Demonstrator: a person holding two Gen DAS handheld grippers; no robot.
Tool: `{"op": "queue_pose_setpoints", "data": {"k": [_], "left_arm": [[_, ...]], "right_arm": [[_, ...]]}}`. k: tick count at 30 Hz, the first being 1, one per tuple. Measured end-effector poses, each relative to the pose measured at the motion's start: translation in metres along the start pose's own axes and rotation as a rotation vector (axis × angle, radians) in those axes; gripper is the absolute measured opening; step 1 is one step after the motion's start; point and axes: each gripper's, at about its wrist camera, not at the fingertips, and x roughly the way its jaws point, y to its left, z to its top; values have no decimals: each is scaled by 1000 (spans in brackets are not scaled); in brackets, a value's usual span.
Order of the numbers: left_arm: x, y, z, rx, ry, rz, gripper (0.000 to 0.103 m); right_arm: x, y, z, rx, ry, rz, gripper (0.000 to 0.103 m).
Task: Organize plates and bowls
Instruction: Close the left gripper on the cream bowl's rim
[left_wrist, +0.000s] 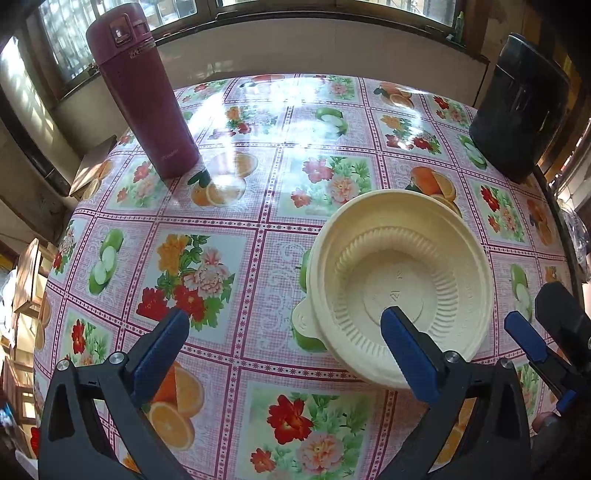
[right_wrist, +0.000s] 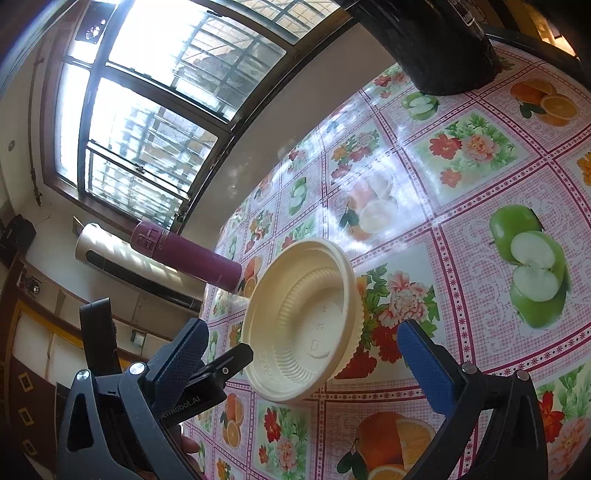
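A stack of cream ribbed plastic bowls (left_wrist: 399, 280) sits on the flowered tablecloth (left_wrist: 207, 266), right of centre in the left wrist view. A small cream tab (left_wrist: 304, 321) sticks out from under its left side. My left gripper (left_wrist: 284, 347) is open wide, and its right fingertip (left_wrist: 397, 321) hangs over the inside of the top bowl. The right gripper (left_wrist: 543, 325) shows at the right edge, beside the stack. In the right wrist view the bowls (right_wrist: 306, 325) lie between the spread fingers of my open right gripper (right_wrist: 304, 360). A black fingertip (right_wrist: 236, 358) of the left gripper reaches the bowl's near rim.
A tall maroon flask (left_wrist: 140, 92) stands at the far left of the table, and a black container (left_wrist: 521, 107) at the far right corner. The table (right_wrist: 480, 206) ends at a wall under a barred window (right_wrist: 155, 110). Part of a hand (right_wrist: 188, 446) shows below the left gripper.
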Motion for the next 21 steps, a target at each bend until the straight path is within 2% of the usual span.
{"op": "queue_pose_setpoints", "data": {"k": [3,13,16,19,21], "left_arm": [[1,-4,-1,6,-14,8,103],[14,-8,-5,-45,-2,-46,103],[14,-7,-6,-41,-29,-9,103],[13,-6,-5,-42,-43,-2,103],[14,-4,-5,-47,-42,1,103]], "right_arm": [[0,-1,1,-2,-5,-5,103],[5,-3,0,2,-9,-11,100],[7,-7,0,20,-5,4,92],[13,-10,-1,32,11,3,86],[15,-12,-2,43,18,-7,78]]}}
